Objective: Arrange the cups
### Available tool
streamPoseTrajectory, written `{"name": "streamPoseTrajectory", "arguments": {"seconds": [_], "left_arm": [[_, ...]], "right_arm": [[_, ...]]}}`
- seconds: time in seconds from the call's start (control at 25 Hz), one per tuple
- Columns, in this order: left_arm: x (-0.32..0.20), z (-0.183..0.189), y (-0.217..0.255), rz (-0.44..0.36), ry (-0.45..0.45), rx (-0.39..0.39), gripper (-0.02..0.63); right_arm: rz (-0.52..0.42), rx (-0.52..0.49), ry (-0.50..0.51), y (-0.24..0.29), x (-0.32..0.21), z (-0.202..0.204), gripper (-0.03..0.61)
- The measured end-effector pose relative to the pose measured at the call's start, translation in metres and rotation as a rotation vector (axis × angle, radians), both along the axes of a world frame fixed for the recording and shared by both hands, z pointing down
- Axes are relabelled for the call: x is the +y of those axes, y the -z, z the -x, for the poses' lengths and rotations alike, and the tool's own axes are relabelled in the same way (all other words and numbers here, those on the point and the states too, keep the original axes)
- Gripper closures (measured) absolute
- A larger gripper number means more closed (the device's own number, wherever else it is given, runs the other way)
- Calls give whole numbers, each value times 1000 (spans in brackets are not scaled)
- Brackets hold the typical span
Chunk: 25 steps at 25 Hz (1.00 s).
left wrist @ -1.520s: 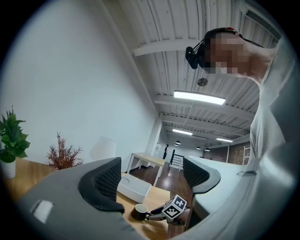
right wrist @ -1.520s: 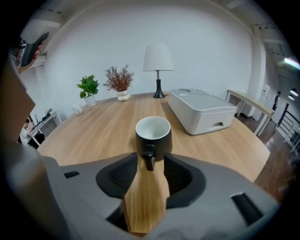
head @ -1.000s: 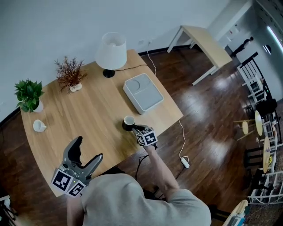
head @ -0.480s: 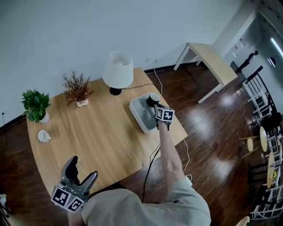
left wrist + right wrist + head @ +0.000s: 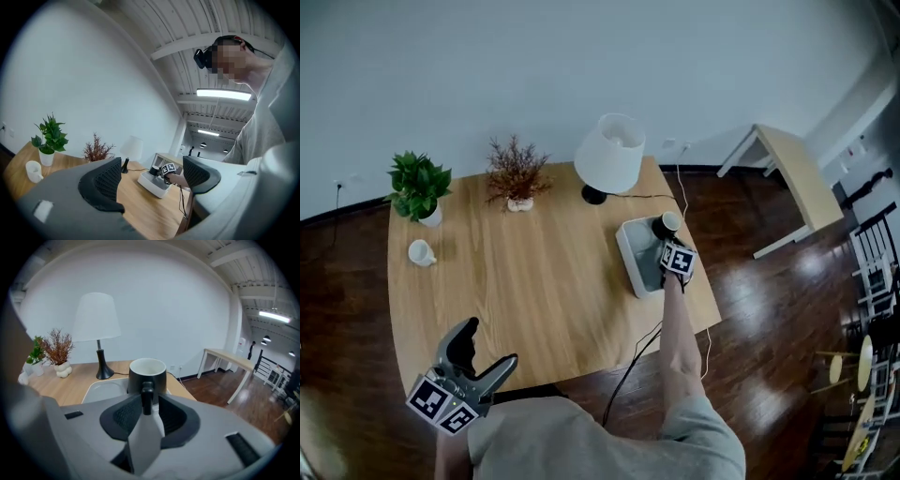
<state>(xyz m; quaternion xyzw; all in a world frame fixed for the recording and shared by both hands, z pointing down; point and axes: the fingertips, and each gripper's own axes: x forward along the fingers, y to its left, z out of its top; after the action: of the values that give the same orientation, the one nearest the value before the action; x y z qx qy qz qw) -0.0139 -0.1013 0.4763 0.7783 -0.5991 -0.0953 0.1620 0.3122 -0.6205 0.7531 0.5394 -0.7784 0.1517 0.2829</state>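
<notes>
A black cup [image 5: 664, 225] with a white inside stands upright at the far right corner of the grey tray [image 5: 636, 255]. My right gripper [image 5: 668, 240] reaches over the tray. In the right gripper view the black cup [image 5: 147, 376] has its handle between the jaws of the right gripper [image 5: 147, 413]. Those jaws have just been opening, and the pads stand clear of the handle. A white cup [image 5: 420, 252] sits at the table's far left. My left gripper [image 5: 487, 342] hovers open and bare over the near edge, its jaws wide apart in the left gripper [image 5: 151, 177] view.
A white lamp [image 5: 609, 155] stands just behind the tray, its cable running off the table's right edge. A dried twig vase [image 5: 516, 173] and a green pot plant [image 5: 419, 183] line the back edge. A second table [image 5: 792, 178] stands off to the right.
My right gripper carried the black cup from the table's near edge over to the tray. The head view swung, so everything sits differently in it. The left gripper kept open near the front edge.
</notes>
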Motion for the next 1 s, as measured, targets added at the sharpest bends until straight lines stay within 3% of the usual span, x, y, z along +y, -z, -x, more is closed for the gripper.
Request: {"name": "streamPoseTrajectory", "arguments": {"seconds": [0.12,0.2,0.28,0.4,0.64,0.8,0.88,0.92,1.0], "left_arm": [[-5,10,1,-22,-6,0,215],[0,21,-2,-30,19,20,215],[13,43,-2,-39,67,36,215],[27,84,6,-70,136,50,215],[87,168,13,-113,280,50,215],[150,230,4,-116,415,44,215],[178,256,-2,-117,480,50,215],[192,269,-7,-116,508,51,215],[216,290,-18,-110,552,54,215]], "right_arm": [[-48,-80,-111,22,27,-25,451],[-103,-113,-94,38,56,-17,453],[-139,-138,38,47,86,32,454],[-168,-161,340,66,138,145,457],[-150,-80,870,85,284,361,457],[-75,3,1081,65,360,474,453],[-52,68,1155,52,387,520,441],[-46,104,1187,45,398,542,394],[-30,165,1240,30,417,579,394]]}}
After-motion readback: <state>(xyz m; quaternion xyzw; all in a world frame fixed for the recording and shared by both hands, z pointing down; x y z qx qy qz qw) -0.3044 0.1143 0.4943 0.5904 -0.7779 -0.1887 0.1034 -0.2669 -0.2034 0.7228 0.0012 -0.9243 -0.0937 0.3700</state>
